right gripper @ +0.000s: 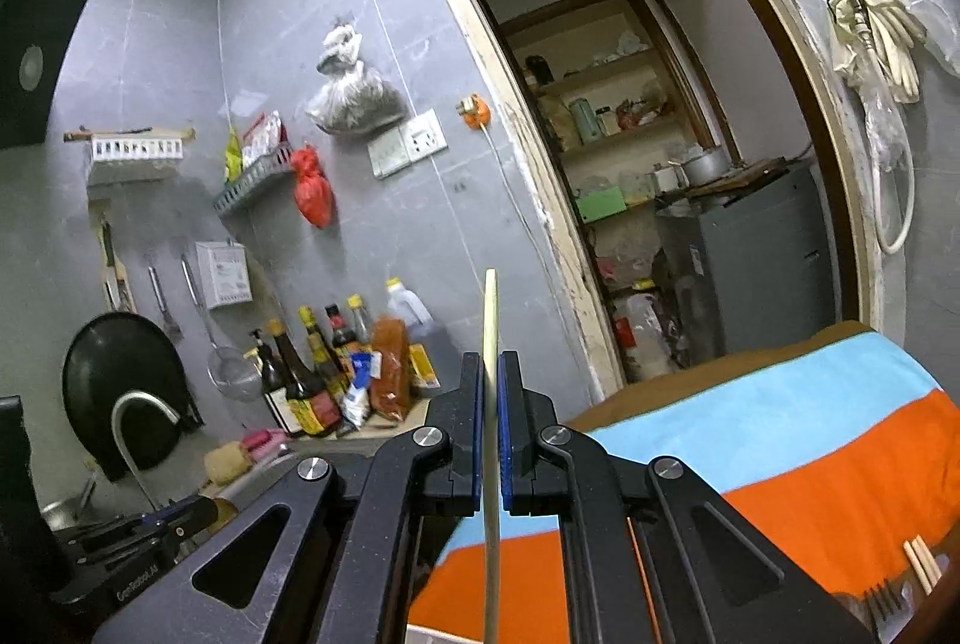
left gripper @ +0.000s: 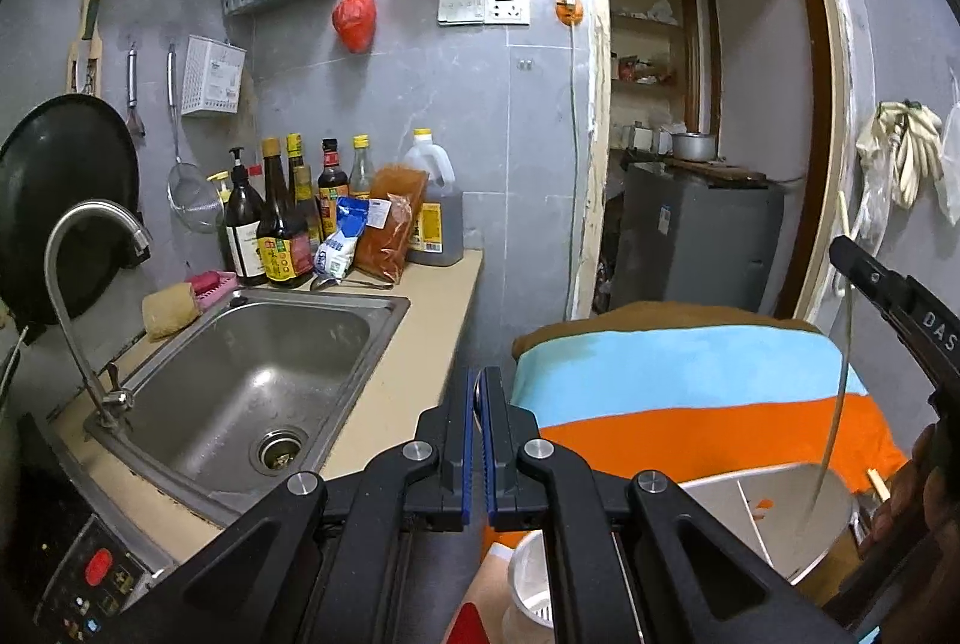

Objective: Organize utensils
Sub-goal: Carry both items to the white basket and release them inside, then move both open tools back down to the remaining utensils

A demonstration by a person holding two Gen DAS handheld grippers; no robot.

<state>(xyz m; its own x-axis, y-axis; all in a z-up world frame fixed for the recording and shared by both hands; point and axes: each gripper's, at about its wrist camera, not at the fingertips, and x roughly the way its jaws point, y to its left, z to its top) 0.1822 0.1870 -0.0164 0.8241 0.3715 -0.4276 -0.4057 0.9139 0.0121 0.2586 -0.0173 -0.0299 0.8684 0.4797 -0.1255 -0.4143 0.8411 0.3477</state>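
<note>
My right gripper [right gripper: 491,374] is shut on a pale wooden chopstick [right gripper: 491,320] that stands upright between its blue pads, above the striped cloth [right gripper: 780,428]. From the left wrist view the right gripper [left gripper: 852,248] shows at the right edge, with the chopstick [left gripper: 843,386] hanging down into a metal divided holder [left gripper: 774,512]. My left gripper [left gripper: 478,380] is shut on something thin and metallic; I cannot tell what. More chopsticks [right gripper: 921,563] and a fork [right gripper: 885,602] lie at the lower right.
A steel sink [left gripper: 252,374] with a curved tap [left gripper: 84,236] is at the left, sauce bottles [left gripper: 282,218] behind it. A white strainer cup [left gripper: 531,578] sits below my left gripper. A spoon [left gripper: 342,282] lies on the counter. An open doorway [left gripper: 702,104] is at the right.
</note>
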